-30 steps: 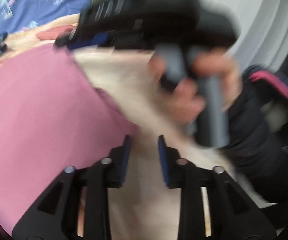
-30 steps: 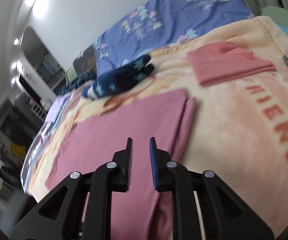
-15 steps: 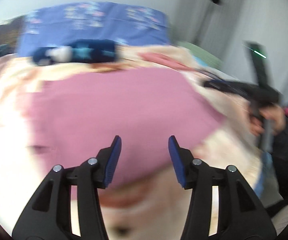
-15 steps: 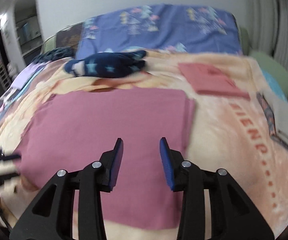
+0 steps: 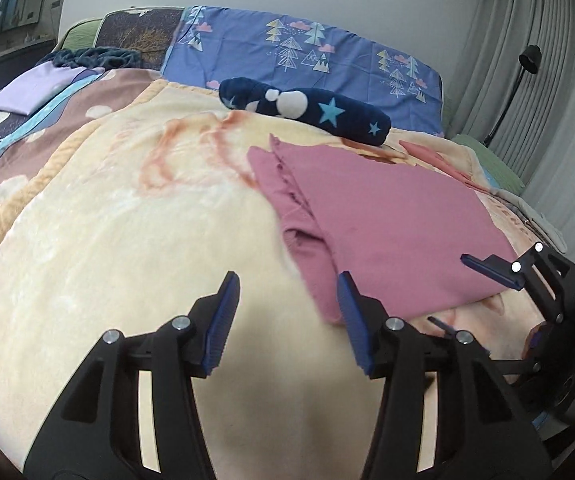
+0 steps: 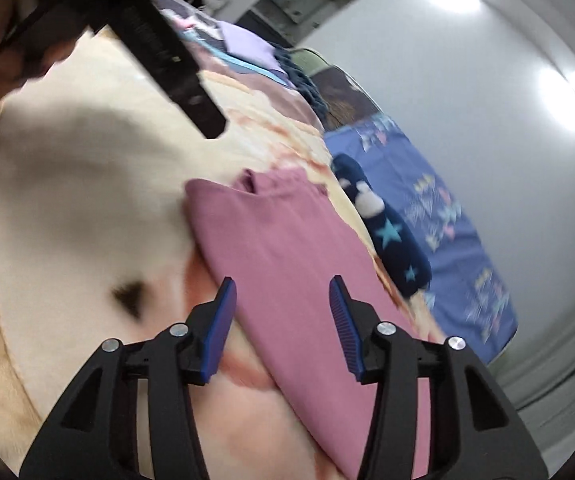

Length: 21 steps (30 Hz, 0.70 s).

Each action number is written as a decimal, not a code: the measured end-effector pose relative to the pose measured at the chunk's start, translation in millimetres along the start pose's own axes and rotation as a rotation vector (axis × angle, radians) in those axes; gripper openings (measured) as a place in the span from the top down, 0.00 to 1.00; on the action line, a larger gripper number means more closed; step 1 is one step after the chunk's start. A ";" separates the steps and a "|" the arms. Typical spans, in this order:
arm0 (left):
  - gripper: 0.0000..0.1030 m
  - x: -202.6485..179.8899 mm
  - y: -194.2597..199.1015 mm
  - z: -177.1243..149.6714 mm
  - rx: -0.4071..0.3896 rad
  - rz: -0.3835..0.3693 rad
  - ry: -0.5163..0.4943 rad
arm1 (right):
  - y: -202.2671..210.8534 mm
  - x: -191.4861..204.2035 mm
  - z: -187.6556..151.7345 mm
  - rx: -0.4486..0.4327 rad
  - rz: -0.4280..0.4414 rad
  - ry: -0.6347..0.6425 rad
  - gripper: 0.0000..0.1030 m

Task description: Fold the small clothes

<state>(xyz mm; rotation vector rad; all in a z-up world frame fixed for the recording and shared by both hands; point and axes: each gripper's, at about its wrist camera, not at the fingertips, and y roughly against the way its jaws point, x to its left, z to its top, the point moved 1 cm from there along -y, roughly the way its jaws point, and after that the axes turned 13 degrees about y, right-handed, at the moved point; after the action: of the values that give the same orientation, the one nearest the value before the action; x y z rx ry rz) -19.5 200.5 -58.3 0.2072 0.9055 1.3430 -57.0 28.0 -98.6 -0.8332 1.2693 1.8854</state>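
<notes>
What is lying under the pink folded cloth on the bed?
The pink cloth rests on the cream blanket; blanket shows all around it. Whatever lies beneath its middle is covered.

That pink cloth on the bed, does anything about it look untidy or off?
Slightly. The pink cloth lies folded on the cream blanket, but along its left side the layers do not line up: a lower layer sticks out past the top one, with a rumpled, frayed-looking edge and a small gaping pocket. Nothing looks spilled or torn.
</notes>
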 end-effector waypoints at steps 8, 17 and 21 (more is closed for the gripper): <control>0.74 -0.3 -13.4 -10.2 0.076 -0.088 -0.031 | -18.2 -0.7 13.2 -0.008 0.083 -0.020 0.52; 0.67 8.6 -38.6 -3.4 0.164 -0.070 0.017 | -48.4 5.2 43.8 0.038 0.116 -0.063 0.56; 0.59 18.7 -31.4 8.8 0.138 -0.059 0.045 | -50.4 2.3 51.5 0.015 0.136 -0.115 0.97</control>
<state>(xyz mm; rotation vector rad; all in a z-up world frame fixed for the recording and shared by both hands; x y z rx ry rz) 8.9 212.1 -80.1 0.2554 1.0363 1.2353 -22.8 90.6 -108.9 -0.6347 1.2943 1.9978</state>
